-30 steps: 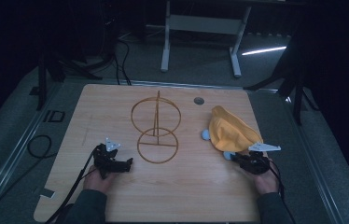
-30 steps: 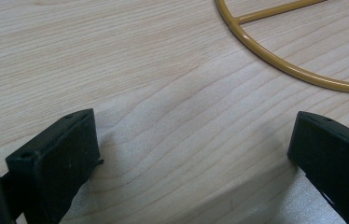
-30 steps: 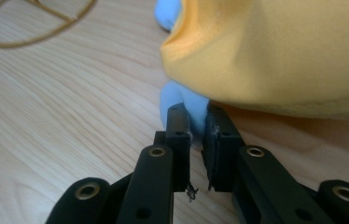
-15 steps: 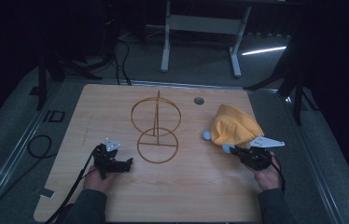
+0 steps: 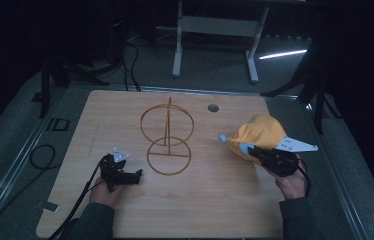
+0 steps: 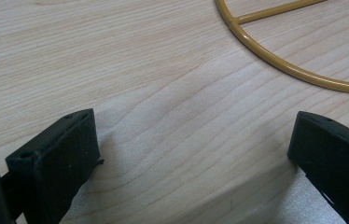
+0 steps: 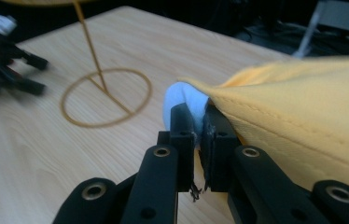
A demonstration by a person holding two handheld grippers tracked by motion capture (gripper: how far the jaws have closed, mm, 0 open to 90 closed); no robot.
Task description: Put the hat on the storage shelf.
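A yellow cap is lying at the right side of the wooden surface, its edge being pinched by the right tool, jaws closed on the fabric. The wire stand is sitting bare nearby, so hanging seems undone. The left tool is resting wide, gripping nothing. No containers are visible.

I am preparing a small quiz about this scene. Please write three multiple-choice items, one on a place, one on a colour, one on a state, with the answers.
1. Where is the wire stand?
A. table middle
B. on the floor
C. far right edge

2. What colour is the cloth?
A. green
B. yellow
C. black

3. How is the left gripper?
A. open
B. shut on cloth
C. shut on the stand

Answers: 1 A, it stands mid-table between both hands. 2 B, yellow cloth with a pale blue edge piece. 3 A, jaws wide apart over bare wood; the right gripper pinches the cloth.
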